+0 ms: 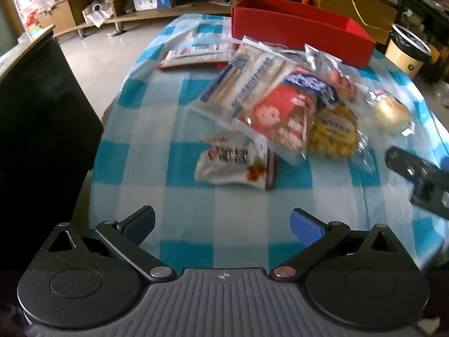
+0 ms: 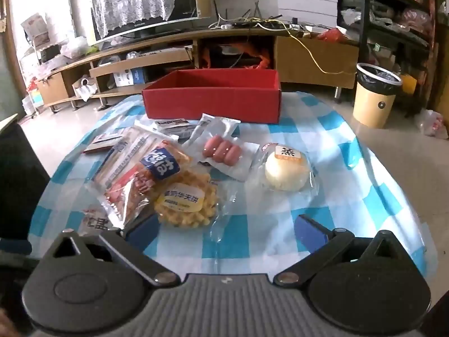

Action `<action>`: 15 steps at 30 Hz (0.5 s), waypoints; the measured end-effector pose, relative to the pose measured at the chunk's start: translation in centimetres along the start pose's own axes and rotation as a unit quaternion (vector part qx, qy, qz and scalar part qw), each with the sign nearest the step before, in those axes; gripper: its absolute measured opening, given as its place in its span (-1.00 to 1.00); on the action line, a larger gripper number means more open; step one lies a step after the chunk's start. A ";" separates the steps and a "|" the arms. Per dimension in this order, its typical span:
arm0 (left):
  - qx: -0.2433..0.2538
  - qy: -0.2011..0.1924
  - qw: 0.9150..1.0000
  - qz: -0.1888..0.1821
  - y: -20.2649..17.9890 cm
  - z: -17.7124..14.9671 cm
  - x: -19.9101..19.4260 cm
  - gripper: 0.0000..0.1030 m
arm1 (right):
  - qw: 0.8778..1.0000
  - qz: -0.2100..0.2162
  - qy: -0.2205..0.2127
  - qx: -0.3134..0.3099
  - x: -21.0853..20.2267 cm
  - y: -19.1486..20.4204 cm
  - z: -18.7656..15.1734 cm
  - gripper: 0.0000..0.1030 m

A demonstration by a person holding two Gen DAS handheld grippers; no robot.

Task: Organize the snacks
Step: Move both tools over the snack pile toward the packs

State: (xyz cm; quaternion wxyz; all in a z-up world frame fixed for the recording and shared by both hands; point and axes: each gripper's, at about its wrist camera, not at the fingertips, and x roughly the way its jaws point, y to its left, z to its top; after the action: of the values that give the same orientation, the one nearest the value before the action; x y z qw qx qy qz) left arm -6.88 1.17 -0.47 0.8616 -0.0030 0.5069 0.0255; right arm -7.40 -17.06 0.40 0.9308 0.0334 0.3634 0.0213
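1. Left gripper: jaws spread wide, nothing between the pads, pointing steeply down at the checked tablecloth.
2. Right gripper: jaws spread wide too, empty. Left pad just beside, maybe touching, the waffle pack; contact hard to tell.
3. Snacks all loose on the cloth, none visible in the red box, which sits at the far edge, open side up.
4. Key relation, left side: white-and-red pouch straight ahead of the left gripper, nearest item, clear cloth between. Long axis roughly crosswise to the fingers.
5. Key relation, right side: waffle pack ahead and left of centre; wrapped bun ahead and right, apart from the pile. Sausage pack further on, toward the box.
6. Judgement: left hand nearer the pouch, right hand nearer waffle and bun. Pile overlaps, so top or outlying items look like the easiest first picks.
7. Long biscuit pack lies diagonal, partly under the blue-and-red bag.
8. Writing: bun label shows one character, looks like "蒸". Waffle label appears to read "华夫饼". Rest blurred, brands unreadable.
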 end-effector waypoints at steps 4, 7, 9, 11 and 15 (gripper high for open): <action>-0.006 0.008 1.000 -0.023 0.7 -1.4 -1.3 1.00 | 1.000 0.003 0.000 0.000 -0.6 0.2 -0.4 0.96; -0.008 0.006 0.999 -0.037 1.0 -2.0 -2.3 0.98 | 1.000 0.007 -0.001 0.004 -0.9 0.2 -0.7 0.96; -0.002 0.007 0.999 -0.046 0.9 -2.3 -2.9 0.98 | 1.000 0.007 0.000 0.003 -1.0 0.1 -0.8 0.96; 0.011 0.020 0.998 -0.065 0.7 -2.9 -3.3 0.98 | 1.000 0.010 0.001 0.005 -1.2 0.0 -0.9 0.96; 0.008 0.040 0.995 -0.088 1.2 -3.6 -3.6 0.96 | 1.000 0.016 -0.002 0.007 -1.7 -0.1 -1.1 0.96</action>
State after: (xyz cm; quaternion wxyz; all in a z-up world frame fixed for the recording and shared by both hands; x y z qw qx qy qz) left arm -11.78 2.13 0.95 0.8397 -0.0417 0.5387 -0.0542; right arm -9.34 -17.21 0.72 0.9308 0.0458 0.3611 0.0330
